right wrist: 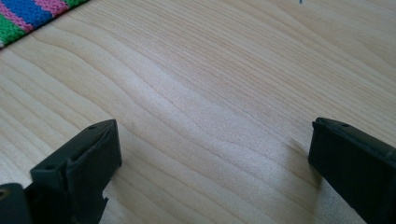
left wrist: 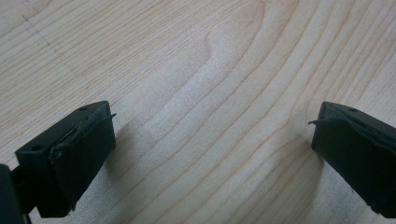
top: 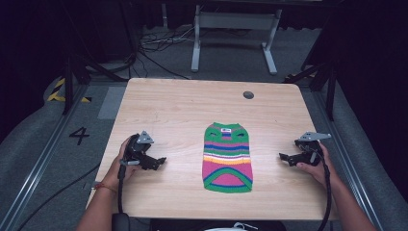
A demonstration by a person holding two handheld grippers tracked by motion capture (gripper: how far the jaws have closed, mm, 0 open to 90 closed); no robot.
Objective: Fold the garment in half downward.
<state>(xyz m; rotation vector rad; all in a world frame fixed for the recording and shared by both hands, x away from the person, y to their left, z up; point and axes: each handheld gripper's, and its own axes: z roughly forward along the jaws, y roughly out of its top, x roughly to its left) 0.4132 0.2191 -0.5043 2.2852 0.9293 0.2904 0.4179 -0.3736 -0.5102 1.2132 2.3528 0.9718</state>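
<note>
Lying flat at the middle of the tabletop [top: 159, 103], the striped sweater [top: 227, 157] ran lengthwise away from you, neck at the far end. You held your left gripper [top: 156, 162] and right gripper [top: 287, 158] on either side of it, about equally near, both pointing inward, fingers [left wrist: 70, 158] spread wide and empty.

A fixed high camera looks forward and down over the whole wooden counter [top: 168, 106], while cameras on each tool [left wrist: 212, 149] [right wrist: 212, 158] skim that same counter surface from very close.
</note>
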